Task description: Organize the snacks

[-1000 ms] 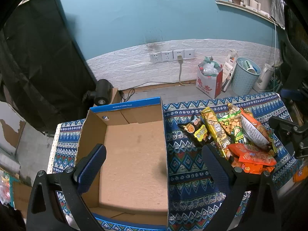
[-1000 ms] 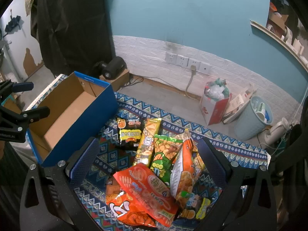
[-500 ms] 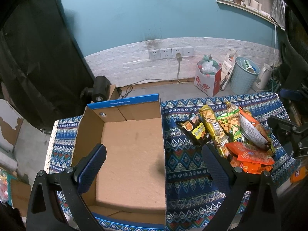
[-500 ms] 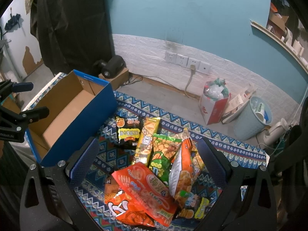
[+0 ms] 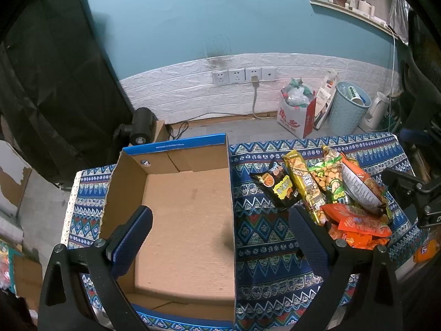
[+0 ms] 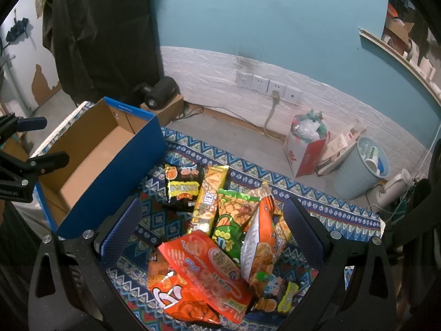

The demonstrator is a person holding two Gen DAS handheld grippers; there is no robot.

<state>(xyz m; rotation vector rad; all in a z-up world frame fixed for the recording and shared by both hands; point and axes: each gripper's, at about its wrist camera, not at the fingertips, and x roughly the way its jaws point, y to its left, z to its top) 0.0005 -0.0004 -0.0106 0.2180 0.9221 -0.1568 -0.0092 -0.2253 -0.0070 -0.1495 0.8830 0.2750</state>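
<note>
Snacks are seen heaped in the lower centre of the right wrist view, overlapping one another on the patterned cloth of the bench, while the open cardboard box sits bare in the middle of the left wrist view, just beside the pile. The right claw is held above the heap, spread wide, nothing gripped. The left claw is also released and empty, hung over the box and its right wall.

Trouble is easily pictured here. The orange packet lies on top of others, so a neighbour could be dragged along or flicked off the near edge of the bench if it is pinched carelessly. The upright white-and-orange bag is leaning on the green one and may be toppled by a passing finger. Slick, puffy film could be squeezed out of the pads, or crushed. The box, light and unweighted, might be nudged by the left claw.
</note>
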